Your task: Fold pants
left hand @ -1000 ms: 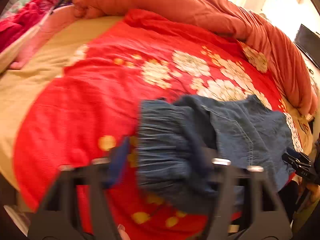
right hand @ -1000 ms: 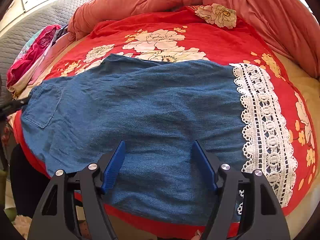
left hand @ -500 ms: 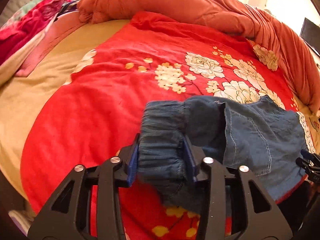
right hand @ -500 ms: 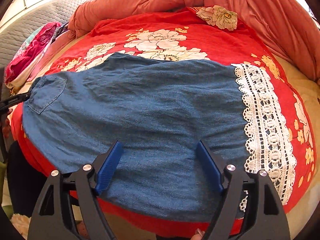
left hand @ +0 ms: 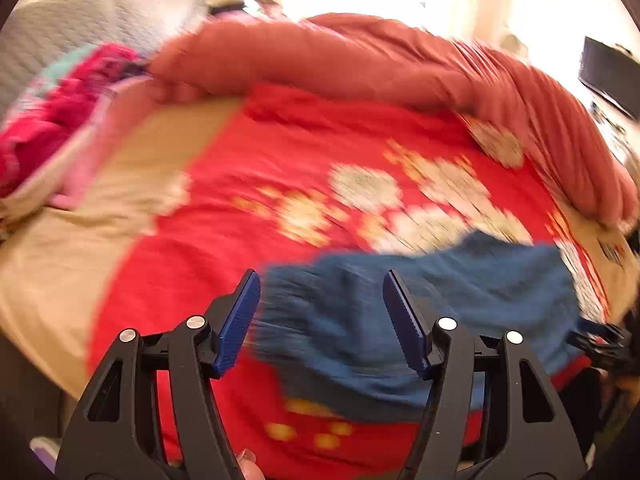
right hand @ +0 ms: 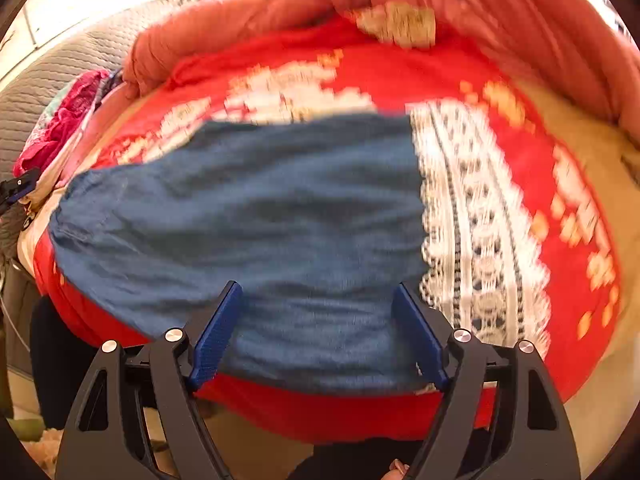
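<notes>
The blue denim pants [right hand: 256, 216] lie flat on the red floral bedspread [right hand: 400, 76], with a white lace hem [right hand: 476, 224] at their right end. In the left wrist view the pants [left hand: 440, 296] show their gathered waist end nearest me. My left gripper [left hand: 322, 316] is open and empty just above that waist end. My right gripper [right hand: 316, 332] is open and empty over the near edge of the pants. Both views are blurred by motion.
A rolled orange-red duvet [left hand: 360, 56] lies along the far side of the bed. Pink and red clothes [left hand: 60, 120] are piled at the far left by a grey quilted headboard [left hand: 80, 20]. Beige sheet [left hand: 52, 272] shows at the left.
My left gripper was shut on the waistband half a second ago; it has opened, let go and pulled back. My right gripper stayed open and shifted slightly over the pants.
</notes>
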